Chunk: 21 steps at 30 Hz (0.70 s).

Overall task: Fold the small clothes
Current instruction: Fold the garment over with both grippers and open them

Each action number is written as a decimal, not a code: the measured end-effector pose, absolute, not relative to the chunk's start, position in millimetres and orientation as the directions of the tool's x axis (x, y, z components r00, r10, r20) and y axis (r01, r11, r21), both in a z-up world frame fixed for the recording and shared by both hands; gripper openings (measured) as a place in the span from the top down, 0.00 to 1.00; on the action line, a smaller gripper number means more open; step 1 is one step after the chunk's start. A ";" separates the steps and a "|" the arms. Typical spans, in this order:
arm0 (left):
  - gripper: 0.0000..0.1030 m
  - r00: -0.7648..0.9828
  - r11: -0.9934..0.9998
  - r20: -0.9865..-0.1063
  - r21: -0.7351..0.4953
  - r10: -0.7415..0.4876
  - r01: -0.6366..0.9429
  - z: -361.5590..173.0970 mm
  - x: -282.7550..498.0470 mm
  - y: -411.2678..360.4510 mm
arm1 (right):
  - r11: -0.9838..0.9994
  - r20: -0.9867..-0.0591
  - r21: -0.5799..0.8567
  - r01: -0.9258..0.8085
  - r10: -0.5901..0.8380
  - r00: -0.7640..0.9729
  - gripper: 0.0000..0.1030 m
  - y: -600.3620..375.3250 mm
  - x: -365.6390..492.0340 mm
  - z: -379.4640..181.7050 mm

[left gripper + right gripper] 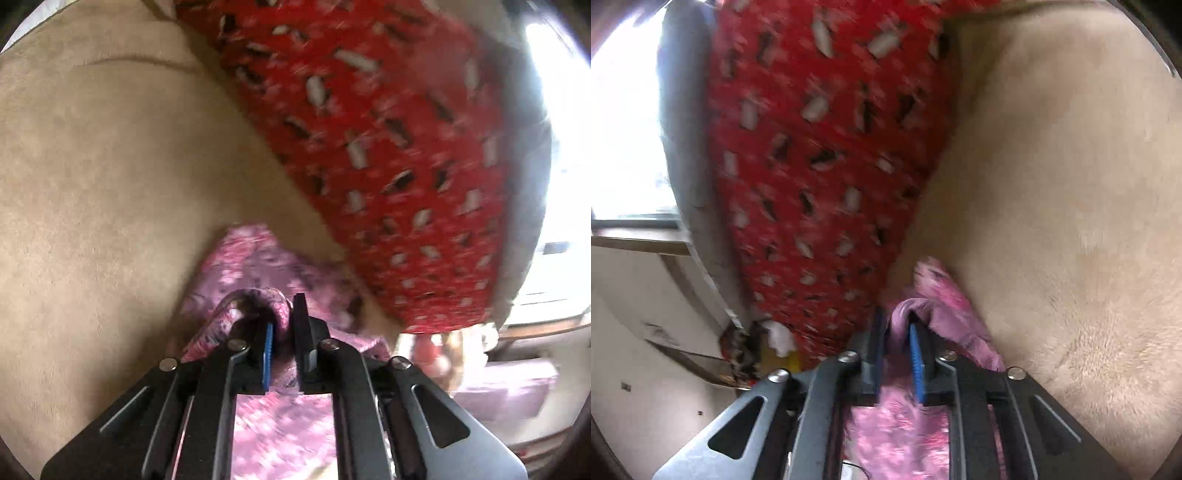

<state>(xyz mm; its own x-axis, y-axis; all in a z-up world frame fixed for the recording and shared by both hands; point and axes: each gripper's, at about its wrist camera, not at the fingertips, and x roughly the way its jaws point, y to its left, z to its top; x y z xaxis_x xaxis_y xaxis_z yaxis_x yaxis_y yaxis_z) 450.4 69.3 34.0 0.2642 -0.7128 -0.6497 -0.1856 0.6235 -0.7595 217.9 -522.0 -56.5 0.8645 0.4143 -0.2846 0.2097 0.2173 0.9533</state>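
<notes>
The left claw (282,325) is nearly closed, its two black fingers pinching a bunched fold of pink patterned cloth (255,266) between them; a blue ribbed pad (269,354) lines the left finger. The right claw (899,332) is likewise clamped on the same pink cloth, with blue pads (918,358) on its fingers. Both views are motion-blurred.

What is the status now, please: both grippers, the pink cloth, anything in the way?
Left gripper shut on pink cloth. Right gripper shut on it too. Red patterned fabric close ahead on beige cushion.
</notes>
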 end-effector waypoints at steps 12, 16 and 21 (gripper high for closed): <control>0.50 0.265 0.719 -0.731 -0.676 -0.628 -0.162 29.3 448.1 69.6 | 0.565 -0.531 0.755 0.334 0.227 0.816 0.48 -511.5 201.5 -22.0; 0.50 0.184 0.798 -0.800 -0.593 -0.571 -0.104 6.1 441.8 45.1 | 0.724 -0.662 0.588 0.360 0.174 0.729 0.48 -484.0 237.0 -24.3; 0.53 0.227 0.863 -0.845 -0.504 -0.484 -0.036 10.6 442.9 19.1 | 0.753 -0.692 0.553 0.356 0.178 0.699 0.96 -472.1 268.4 -32.1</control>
<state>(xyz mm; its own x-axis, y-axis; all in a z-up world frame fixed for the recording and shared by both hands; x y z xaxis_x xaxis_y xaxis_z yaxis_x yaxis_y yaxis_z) 442.9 19.1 10.6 0.2267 -0.4842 -0.8451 -0.0362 0.8629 -0.5041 268.4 -472.1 -32.1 0.6992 0.1780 -0.6924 0.3564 0.7528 0.5534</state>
